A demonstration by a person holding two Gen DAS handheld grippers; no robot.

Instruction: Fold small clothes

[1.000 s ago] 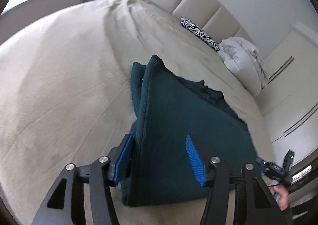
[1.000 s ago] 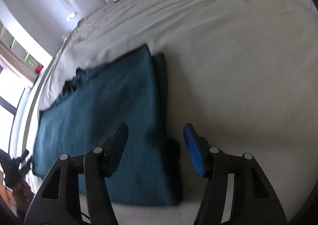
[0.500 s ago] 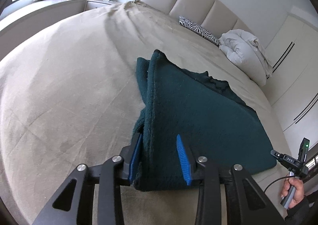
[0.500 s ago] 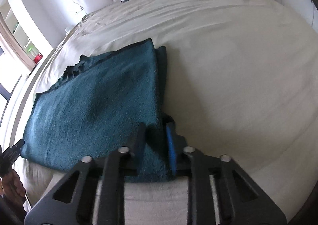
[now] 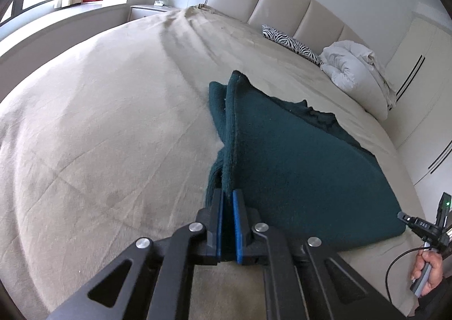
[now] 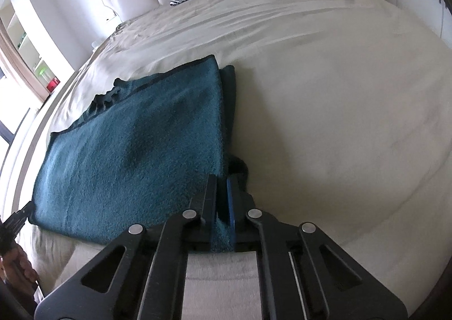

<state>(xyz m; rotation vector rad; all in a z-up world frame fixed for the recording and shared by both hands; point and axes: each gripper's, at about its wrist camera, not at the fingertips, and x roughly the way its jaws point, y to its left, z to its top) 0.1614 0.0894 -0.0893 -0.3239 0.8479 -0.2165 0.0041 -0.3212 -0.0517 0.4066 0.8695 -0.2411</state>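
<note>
A dark teal fleece garment (image 5: 296, 156) lies folded in layers on the beige bed (image 5: 99, 136). My left gripper (image 5: 228, 201) is shut on the garment's near left corner, with the edge pinched between its blue pads. In the right wrist view the same garment (image 6: 135, 150) spreads to the left, and my right gripper (image 6: 221, 192) is shut on its near right corner. The other gripper and the hand holding it show at the right edge of the left wrist view (image 5: 429, 235).
A padded headboard (image 5: 282, 3) stands at the far end of the bed, with a zebra-print pillow (image 5: 291, 43) and a white duvet bundle (image 5: 358, 71). A nightstand (image 5: 149, 10) sits at the far left. Wardrobe doors (image 5: 423, 88) line the right.
Both grippers moved in over the garment's near corners and closed on them. They were open one second ago and are now pinched on the fabric.
</note>
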